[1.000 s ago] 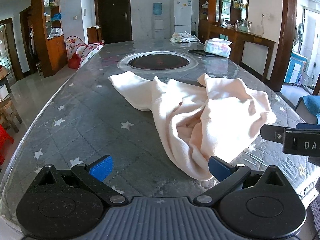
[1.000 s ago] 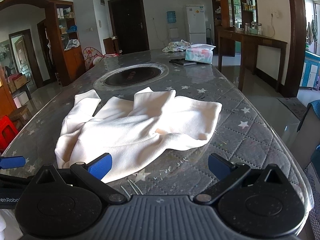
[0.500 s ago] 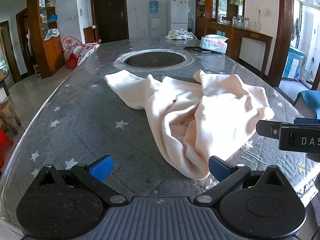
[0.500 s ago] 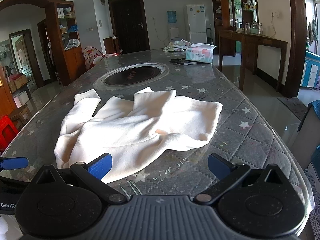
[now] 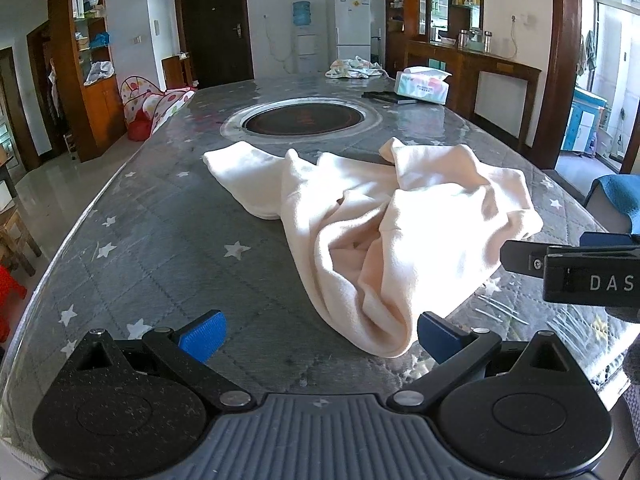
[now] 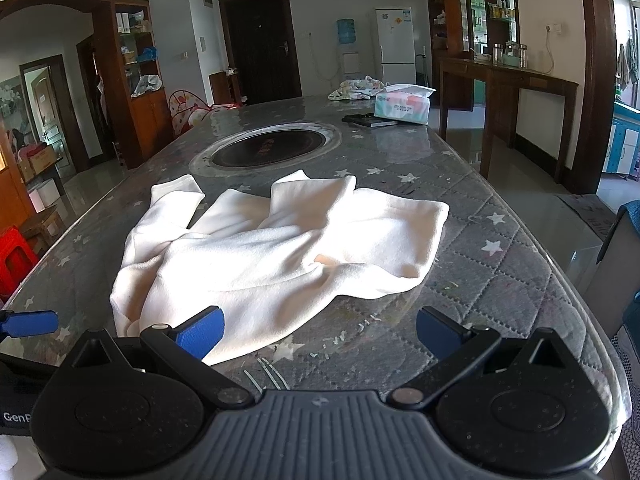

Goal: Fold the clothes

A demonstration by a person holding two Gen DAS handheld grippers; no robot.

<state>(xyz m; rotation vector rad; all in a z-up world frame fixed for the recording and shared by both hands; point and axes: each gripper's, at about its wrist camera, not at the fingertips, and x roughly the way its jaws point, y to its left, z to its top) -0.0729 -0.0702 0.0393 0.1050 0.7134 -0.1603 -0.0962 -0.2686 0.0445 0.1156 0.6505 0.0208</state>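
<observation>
Long table under a grey quilted cover printed with white stars, sealed beneath a clear glossy sheet. Round dark inset hob sunk in the middle of it. Farther back: tissue pack, flat dark object just beside it, bundle of patterned cloth at the far end. Beyond the table: dark door, white fridge, water dispenser with a blue bottle, wooden shelving at left, wooden sideboard at right, spotted play tent on the tiled floor. Sunlight across the near right part of the table.

Cream garment crumpled on the near half of the table, between the hob and the front edge (1 sleeve stretched toward the left, body bunched in folds, nearest fold reaching down close to the front edge).

Left gripper low over the near edge, pointed along the table, 2 blue pads wide apart with nothing between them; right pad just beside the nearest fold of the garment, contact not clear. Right gripper likewise level and spread wide, empty, left pad in front of the garment's near hem, right pad over bare cover. In the left wrist view, right gripper seen side-on at the right edge; in the right wrist view, 1 blue fingertip of the left gripper at the left edge.
</observation>
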